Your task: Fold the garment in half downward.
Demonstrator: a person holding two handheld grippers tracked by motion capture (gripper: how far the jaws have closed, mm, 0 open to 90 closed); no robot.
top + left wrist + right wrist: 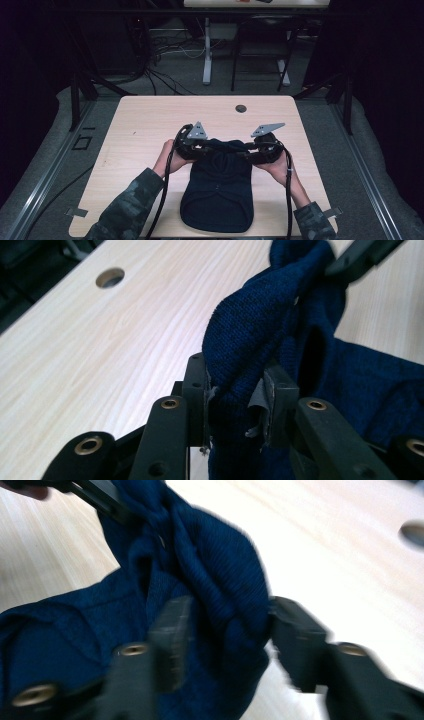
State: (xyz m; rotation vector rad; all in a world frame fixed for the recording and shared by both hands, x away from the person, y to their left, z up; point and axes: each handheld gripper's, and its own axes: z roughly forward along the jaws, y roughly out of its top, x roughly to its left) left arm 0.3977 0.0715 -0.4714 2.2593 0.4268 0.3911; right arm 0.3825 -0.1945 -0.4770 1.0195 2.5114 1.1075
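Observation:
A dark blue knitted garment lies on the pale wooden table, its far end lifted between both grippers. My left gripper holds that end's left side; in the left gripper view its jaws are shut on a bunched fold of the knit. My right gripper is at the right side. In the blurred right gripper view its jaws stand apart, with a thick fold of the fabric loose between them. Each view shows the other gripper's black jaw at the fabric's far end.
A round cable hole sits near the table's far edge. Bare tabletop stretches left, right and beyond the garment. Behind the table stand another desk's legs and loose cables on grey floor. Metal rails run along both sides.

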